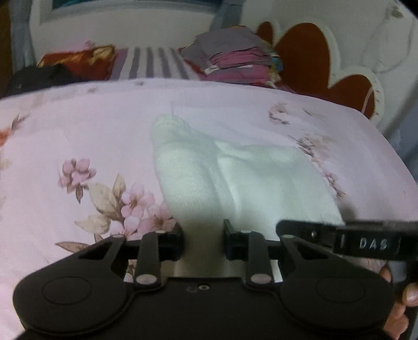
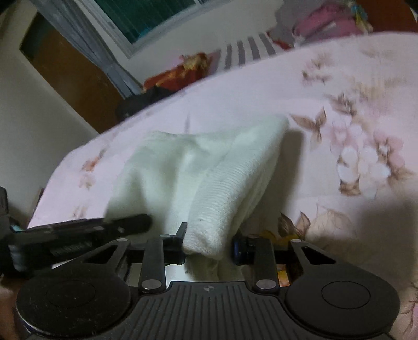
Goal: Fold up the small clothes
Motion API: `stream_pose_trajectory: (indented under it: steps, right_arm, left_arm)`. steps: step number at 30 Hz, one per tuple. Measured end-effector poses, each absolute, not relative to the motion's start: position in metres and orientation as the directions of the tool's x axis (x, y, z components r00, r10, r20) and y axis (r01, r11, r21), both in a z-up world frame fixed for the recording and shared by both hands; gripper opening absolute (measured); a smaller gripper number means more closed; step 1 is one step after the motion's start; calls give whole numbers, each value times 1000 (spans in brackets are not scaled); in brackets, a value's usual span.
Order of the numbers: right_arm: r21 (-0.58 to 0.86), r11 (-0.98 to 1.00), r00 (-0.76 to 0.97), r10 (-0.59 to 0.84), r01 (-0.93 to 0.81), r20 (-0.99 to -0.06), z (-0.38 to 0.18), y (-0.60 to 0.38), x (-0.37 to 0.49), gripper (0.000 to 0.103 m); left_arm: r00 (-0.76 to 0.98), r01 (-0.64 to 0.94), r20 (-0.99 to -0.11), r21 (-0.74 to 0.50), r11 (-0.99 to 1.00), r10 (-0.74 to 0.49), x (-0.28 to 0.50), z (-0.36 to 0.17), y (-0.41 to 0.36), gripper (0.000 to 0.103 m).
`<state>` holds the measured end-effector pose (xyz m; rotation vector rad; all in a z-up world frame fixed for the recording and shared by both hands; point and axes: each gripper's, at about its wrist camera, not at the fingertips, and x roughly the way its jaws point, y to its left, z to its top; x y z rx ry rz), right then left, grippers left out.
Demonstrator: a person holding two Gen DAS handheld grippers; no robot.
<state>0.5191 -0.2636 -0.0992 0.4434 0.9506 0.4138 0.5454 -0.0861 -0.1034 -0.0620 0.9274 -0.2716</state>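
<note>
A small white knitted garment [image 1: 235, 177] lies on the pink floral bedsheet [image 1: 78, 136], bunched into two humps. My left gripper [image 1: 203, 240] is open at its near edge, with cloth between the jaws but not pinched. In the right wrist view the same white garment [image 2: 209, 177] rises from the sheet, and its ribbed near end sits between the jaws of my right gripper [image 2: 209, 244], which stand apart around it. The right gripper's arm [image 1: 339, 235] shows at the left view's right edge. The left gripper's arm [image 2: 78, 235] shows at the right view's left.
A stack of folded purple and pink clothes [image 1: 235, 57] sits at the far side of the bed, beside a red heart-patterned headboard [image 1: 308, 52]. A red cushion [image 1: 78, 60] and a dark cloth [image 1: 39, 78] lie at the far left. A window [image 2: 146, 18] and curtain are behind.
</note>
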Motion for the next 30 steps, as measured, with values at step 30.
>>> stream_pose_trajectory:
  steps: [30]
  right_arm:
    - [465, 850, 507, 523, -247, -686, -48, 66, 476, 31]
  left_arm:
    - [604, 205, -755, -163, 965, -256, 462, -61, 209, 27]
